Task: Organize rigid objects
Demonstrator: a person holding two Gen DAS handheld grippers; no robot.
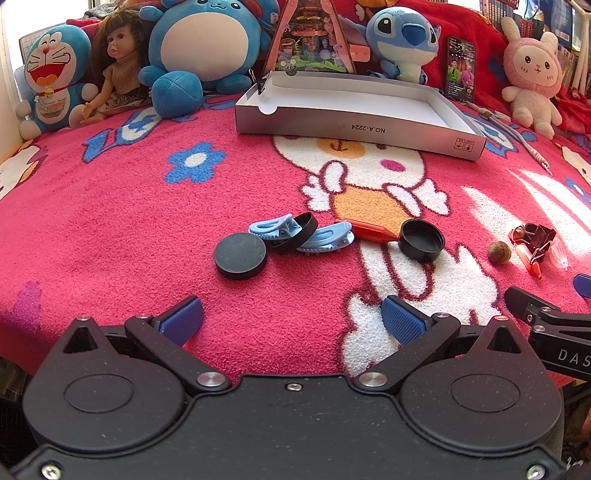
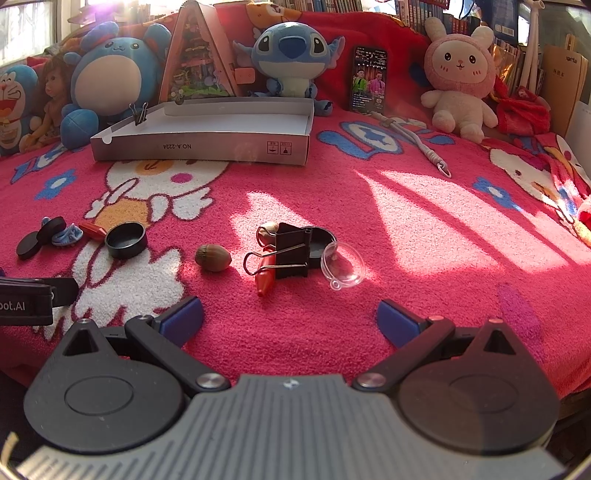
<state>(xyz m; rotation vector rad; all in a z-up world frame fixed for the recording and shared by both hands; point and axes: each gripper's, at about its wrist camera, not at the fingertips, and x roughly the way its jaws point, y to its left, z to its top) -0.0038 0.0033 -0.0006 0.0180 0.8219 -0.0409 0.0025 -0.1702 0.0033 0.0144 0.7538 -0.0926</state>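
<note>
Two piles wait on the blanket (image 2: 369, 221); nothing is in the box (image 1: 351, 122) (at 12 o'clock). Left gripper (image 1: 291, 317) and right gripper (image 2: 290, 319) gape wide, empty. Likely next: close on the black disc (image 1: 241, 256) at 11 o'clock.

A bed covered with a pink cartoon-print blanket (image 2: 369, 229) fills the room's foreground, with sunlight falling across it in bright slanted bars (image 2: 424, 199). Behind it a red blanket (image 2: 402, 44) is draped up the back. A bookshelf (image 2: 436, 11) packed with books stands at the rear, and a bright window (image 2: 22, 33) glows at left.
</note>
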